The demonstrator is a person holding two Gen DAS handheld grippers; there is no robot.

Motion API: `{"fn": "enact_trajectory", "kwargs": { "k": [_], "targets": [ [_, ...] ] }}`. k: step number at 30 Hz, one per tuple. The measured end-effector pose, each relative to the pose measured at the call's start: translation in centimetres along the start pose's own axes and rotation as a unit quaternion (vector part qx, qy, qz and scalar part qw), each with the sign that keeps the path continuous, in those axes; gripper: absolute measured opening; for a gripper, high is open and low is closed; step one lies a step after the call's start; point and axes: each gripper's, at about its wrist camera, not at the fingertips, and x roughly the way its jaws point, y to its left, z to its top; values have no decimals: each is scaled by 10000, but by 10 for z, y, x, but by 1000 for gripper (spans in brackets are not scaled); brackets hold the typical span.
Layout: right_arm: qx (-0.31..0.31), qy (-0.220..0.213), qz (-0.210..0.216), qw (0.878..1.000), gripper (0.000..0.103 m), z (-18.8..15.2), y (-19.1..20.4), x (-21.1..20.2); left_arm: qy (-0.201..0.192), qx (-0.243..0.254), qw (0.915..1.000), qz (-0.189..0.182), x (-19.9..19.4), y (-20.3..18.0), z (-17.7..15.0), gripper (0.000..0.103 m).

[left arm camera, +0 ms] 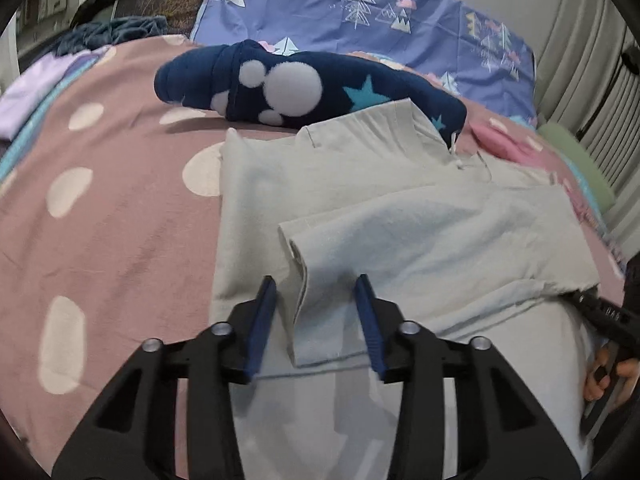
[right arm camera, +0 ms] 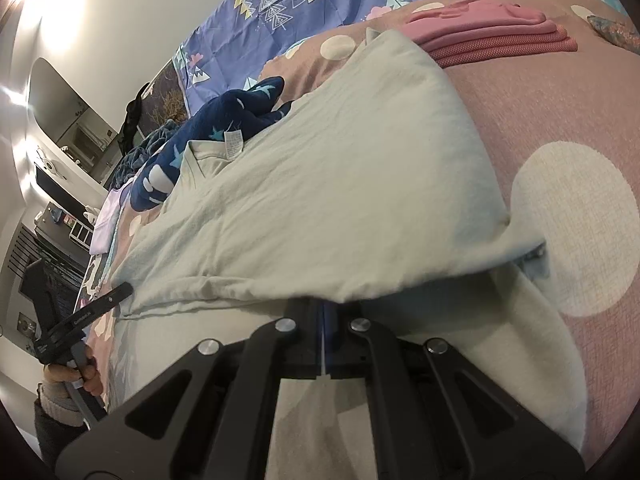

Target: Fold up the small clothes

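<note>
A pale grey small shirt (left arm camera: 352, 176) lies spread on the pink dotted bedsheet (left arm camera: 112, 232), with one side folded over as a flap (left arm camera: 440, 236). My left gripper (left arm camera: 316, 278) is open just above the flap's left edge; the cloth edge runs between its blue pads (left arm camera: 264, 316) without being pinched. In the right wrist view the shirt (right arm camera: 320, 176) drapes over my right gripper (right arm camera: 324, 308), which is shut on the shirt's near edge with its tips hidden under the cloth. The right gripper (left arm camera: 600, 314) also shows at the flap's right corner in the left wrist view.
A navy fleece garment (left arm camera: 304, 84) with white blobs and stars lies just behind the shirt. Folded pink clothes (right arm camera: 496, 36) sit at the far right, a lilac piece (left arm camera: 28, 92) at the far left. A purple patterned blanket (left arm camera: 360, 8) and a green pillow (left arm camera: 576, 160) line the back.
</note>
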Motion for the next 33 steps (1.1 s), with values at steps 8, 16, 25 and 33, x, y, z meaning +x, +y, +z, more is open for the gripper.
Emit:
{"fn": "enact_trajectory", "kwargs": {
  "k": [8, 16, 25, 33],
  "targets": [
    [-13, 1, -9, 10000, 0, 0, 0, 0, 224, -839, 9924, -870, 23, 15, 35, 58],
    [-8, 5, -2, 10000, 0, 0, 0, 0, -1394, -478, 9878, -508, -22, -1, 48, 0],
    [-26, 4, -12, 10000, 0, 0, 0, 0, -333, -382, 9987, -110, 16, 15, 19, 5],
    [-1439, 65, -677, 9873, 8, -10, 56, -23, -367, -394, 9955, -776, 9, 3, -6, 39]
  ]
}}
